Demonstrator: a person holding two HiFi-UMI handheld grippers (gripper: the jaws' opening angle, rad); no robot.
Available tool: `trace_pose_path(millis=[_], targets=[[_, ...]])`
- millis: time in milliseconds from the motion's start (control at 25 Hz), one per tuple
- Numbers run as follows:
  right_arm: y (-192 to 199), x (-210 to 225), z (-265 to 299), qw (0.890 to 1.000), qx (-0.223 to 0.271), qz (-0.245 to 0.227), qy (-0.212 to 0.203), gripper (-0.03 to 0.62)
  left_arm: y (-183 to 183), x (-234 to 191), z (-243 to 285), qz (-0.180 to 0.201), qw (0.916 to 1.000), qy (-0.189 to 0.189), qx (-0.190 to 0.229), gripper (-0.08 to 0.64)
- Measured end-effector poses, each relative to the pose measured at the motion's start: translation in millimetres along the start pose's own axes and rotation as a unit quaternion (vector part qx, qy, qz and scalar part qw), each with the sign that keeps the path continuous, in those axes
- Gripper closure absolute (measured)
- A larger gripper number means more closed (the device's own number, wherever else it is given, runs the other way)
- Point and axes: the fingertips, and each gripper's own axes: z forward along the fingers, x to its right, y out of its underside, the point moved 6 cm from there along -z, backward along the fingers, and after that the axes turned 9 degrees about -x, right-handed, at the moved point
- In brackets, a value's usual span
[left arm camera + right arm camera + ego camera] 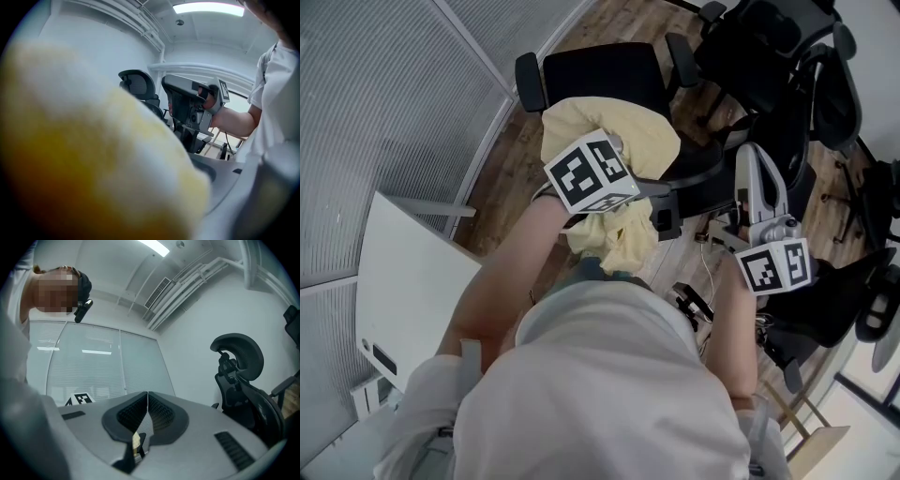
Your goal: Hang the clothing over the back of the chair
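Status: hanging step largely complete; release and check remain.

1. Task item. The pale yellow soft fabric garment (623, 131) lies over the top of the back of the black padded office chair (600, 70). 1 part covers the top edge on the seat side; the other part hangs down the rear side, toward the person. The garment is bunched, not spread flat.

2. Left claw (664, 211). It is at the chair back, against the garment. In the left gripper view the yellow fabric fills the left of the field, out of focus. The right-hand jaw shows bare, so the jaws stand apart and the claw is judged released, with fabric resting against 1 side only.

3. Right claw (148, 397). It is clenched, pad against pad, grasping nothing, and is held well apart from the garment, to the side of the chair.

4. Remaining work, as a judgement: withdraw the left claw without dragging the fabric, then confirm the garment stays on the back. Spreading the bunched folds may be needed.
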Motion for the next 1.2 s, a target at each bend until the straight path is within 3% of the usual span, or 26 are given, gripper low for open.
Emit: trace_pose_path(millis=[240,520,800,1080,1200], targets=[[2,0,3,1.0,-0.004,0.002,-0.006,0.569,0,-5,6,-0.001,0.9993,0.025,-0.028,0.224],[6,2,8,1.0,-0.006,0.007,-0.013,0.569,0,-12,11,-0.027,0.9983,0.049,-0.017,0.224],[9,3,11,1.0,-0.009,0.016,-0.019,0.569,-4,-10,7,-0.016,0.9967,0.076,0.02,0.222],[8,5,14,0.999,-0.007,0.017,-0.027,0.569,0,-14,10,-0.036,0.9964,0.074,-0.021,0.222],[7,4,15,0.999,-0.007,0.017,-0.032,0.569,1,-9,10,-0.024,0.9953,0.083,-0.044,0.222]])
